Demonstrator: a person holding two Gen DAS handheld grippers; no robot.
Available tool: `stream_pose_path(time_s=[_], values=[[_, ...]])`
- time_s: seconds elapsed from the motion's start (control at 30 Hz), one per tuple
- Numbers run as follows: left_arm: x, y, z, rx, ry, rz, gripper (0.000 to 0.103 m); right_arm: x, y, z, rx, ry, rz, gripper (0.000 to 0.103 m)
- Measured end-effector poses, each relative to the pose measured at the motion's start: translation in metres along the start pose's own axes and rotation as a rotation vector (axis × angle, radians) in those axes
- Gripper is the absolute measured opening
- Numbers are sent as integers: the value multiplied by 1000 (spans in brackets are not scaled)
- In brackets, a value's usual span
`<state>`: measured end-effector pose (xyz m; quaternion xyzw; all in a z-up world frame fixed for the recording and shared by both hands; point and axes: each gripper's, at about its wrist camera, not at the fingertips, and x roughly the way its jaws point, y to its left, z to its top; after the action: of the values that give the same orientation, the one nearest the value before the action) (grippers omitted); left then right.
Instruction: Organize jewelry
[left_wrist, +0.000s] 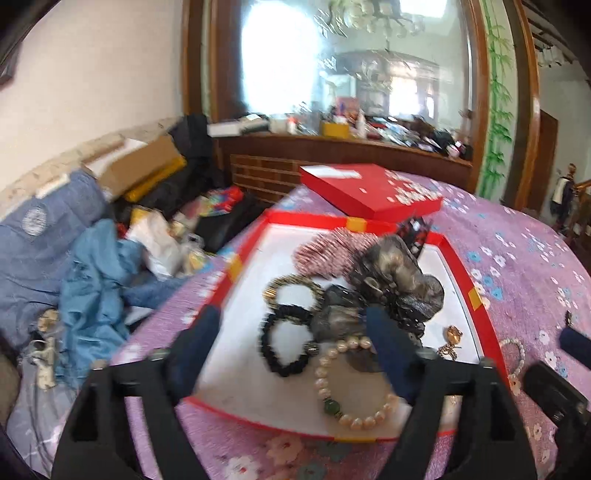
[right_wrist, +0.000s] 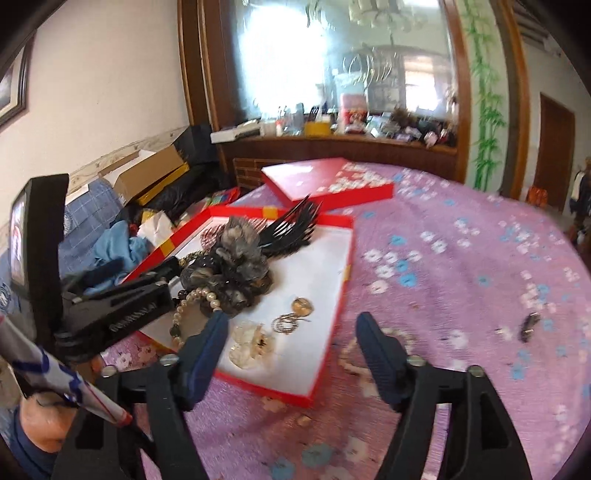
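Observation:
A red tray with a white floor lies on the purple bedspread. It holds a pearl bracelet, a black bead bracelet, a gold-black bracelet, a grey fabric flower clip, a black comb, gold pieces and a pale brooch. My left gripper is open above the tray, empty. My right gripper is open over the tray's right rim. A pearl bracelet lies on the spread between its fingers. A small dark clip lies further right.
The red lid lies behind the tray. Clothes, bags and cardboard boxes pile up at the left. A wooden headboard shelf with a mirror stands behind. The left gripper shows in the right wrist view.

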<state>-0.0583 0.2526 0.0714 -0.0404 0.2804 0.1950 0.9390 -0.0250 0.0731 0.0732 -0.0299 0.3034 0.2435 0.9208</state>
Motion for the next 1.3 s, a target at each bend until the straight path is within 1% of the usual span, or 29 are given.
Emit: stream_pose_path(time_s=[0.03,0.07,0.1,0.13,0.2,0.3,0.33,0.43,0.5,0.53,0.63,0.77,0.87,0.97,1.13,1.3], values=[[-7,1,0,-1,-10,7,92,-7,0,-2,-8,-15,-12,89],[-18,3,2,2,-21,12,95,-17,-1,-4,-17,-37,-29,90],[-29,4,2,8,-28,23,100,-25,-1,-7,-23,-50,-42,90],[-39,7,2,12,-38,42,101,-30,-1,-9,-27,-55,-48,91],[-58,14,-1,11,-65,83,102,-40,1,-14,-41,-53,-51,93],[-79,21,-11,28,-89,127,103,-54,4,-25,-74,-76,-56,95],[-83,22,-14,33,-93,134,103,-57,6,-29,-87,-84,-59,96],[-97,24,-28,70,-116,185,103,-62,7,-39,-112,-100,-65,97],[-103,20,-36,101,-129,177,103,-62,7,-43,-125,-102,-66,97],[-104,17,-41,111,-133,174,103,-60,8,-44,-127,-102,-67,97],[-99,9,-48,100,-97,214,103,-59,7,-46,-127,-107,-60,97],[-95,10,-49,58,-63,190,103,-61,5,-49,-132,-120,-68,98],[-91,14,-50,33,-45,196,103,-63,4,-50,-123,-132,-56,99],[-85,13,-52,44,-35,234,103,-64,7,-50,-135,-138,-65,100],[-79,11,-54,49,-17,246,103,-67,12,-52,-153,-149,-71,100],[-75,7,-57,66,-4,259,103,-63,12,-50,-154,-132,-79,102]])
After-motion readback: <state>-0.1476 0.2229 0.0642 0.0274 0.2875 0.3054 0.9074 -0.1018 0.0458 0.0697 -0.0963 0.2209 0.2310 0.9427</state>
